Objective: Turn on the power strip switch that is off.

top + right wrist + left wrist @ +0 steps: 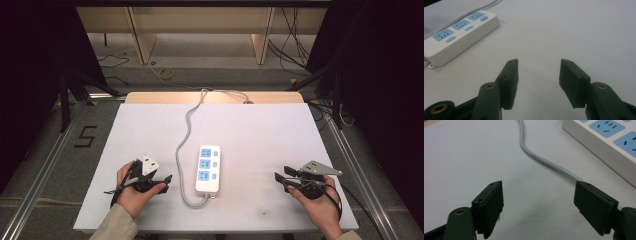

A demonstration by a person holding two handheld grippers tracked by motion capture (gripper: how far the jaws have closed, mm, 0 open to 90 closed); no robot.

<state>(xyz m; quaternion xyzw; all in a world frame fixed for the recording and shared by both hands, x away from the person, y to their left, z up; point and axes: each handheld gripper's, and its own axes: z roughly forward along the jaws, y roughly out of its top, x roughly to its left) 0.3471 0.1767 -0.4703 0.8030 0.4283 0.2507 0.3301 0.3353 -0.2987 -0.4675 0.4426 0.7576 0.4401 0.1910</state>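
One power strip (208, 168), three blue sockets, grey cord (187, 131), on white table (260, 135). Two grippers: left gripper (167, 181) and right gripper (278, 181), both released, holding nothing.

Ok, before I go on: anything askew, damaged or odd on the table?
Nothing stands out. The power strip lies flat mid-table, sockets up and empty, its grey cable snaking off over the far edge. Both the left gripper and right gripper are open and empty, either side of the strip.
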